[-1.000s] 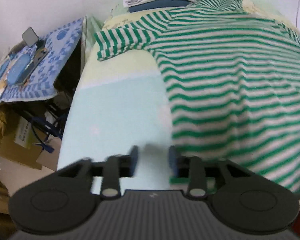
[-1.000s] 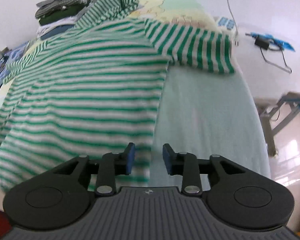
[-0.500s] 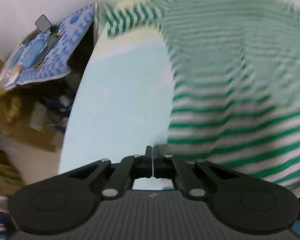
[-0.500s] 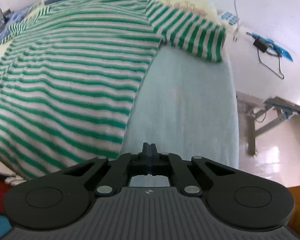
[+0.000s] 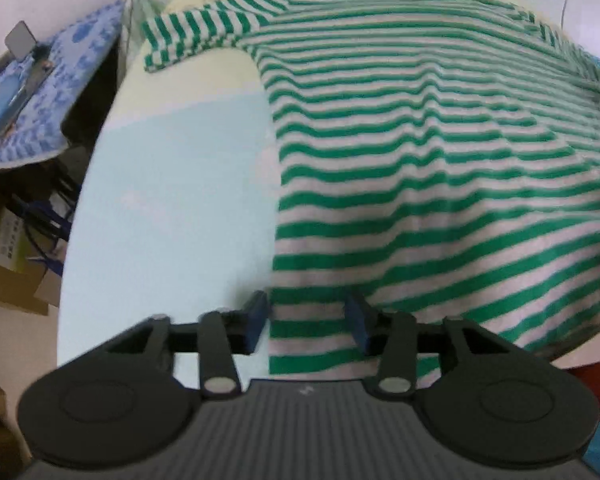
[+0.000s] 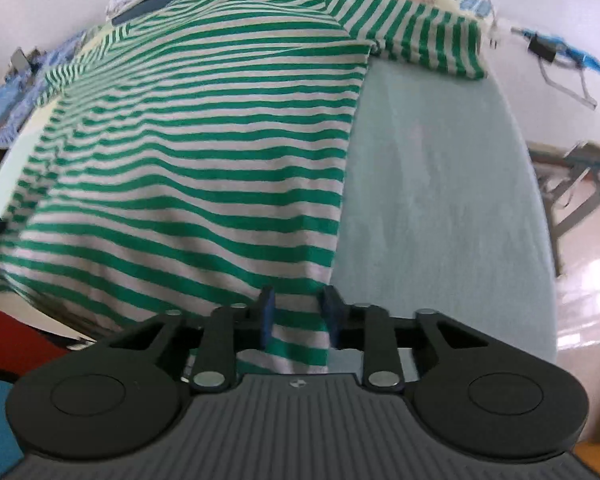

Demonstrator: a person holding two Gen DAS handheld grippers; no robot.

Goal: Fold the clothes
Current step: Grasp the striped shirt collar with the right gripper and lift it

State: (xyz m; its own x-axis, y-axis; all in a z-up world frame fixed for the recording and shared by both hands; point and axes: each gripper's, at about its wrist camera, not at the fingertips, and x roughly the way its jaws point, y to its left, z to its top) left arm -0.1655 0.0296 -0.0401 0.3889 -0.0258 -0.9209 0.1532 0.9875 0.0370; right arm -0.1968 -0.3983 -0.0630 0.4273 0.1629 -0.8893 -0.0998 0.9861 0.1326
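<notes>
Across the pale green table [image 5: 172, 208] the striped shirt [image 5: 440, 168] lies flat, sleeves toward frame top, hem at bottom. Left gripper [image 5: 306, 318]: jaws just opened, apart, left hem corner between them, unpressed. Right gripper [image 6: 298, 314]: jaws just opened too, narrower gap, right hem corner between, not visibly pinched. Shirt looks light, limp, non-fragile; you'd best pinch both hem corners through both layers.

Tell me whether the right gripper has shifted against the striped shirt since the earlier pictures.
Yes. The right gripper has moved left across the table cover: its jaws, just reopening, now straddle the striped shirt at its bottom right corner instead of bare cover.
</notes>
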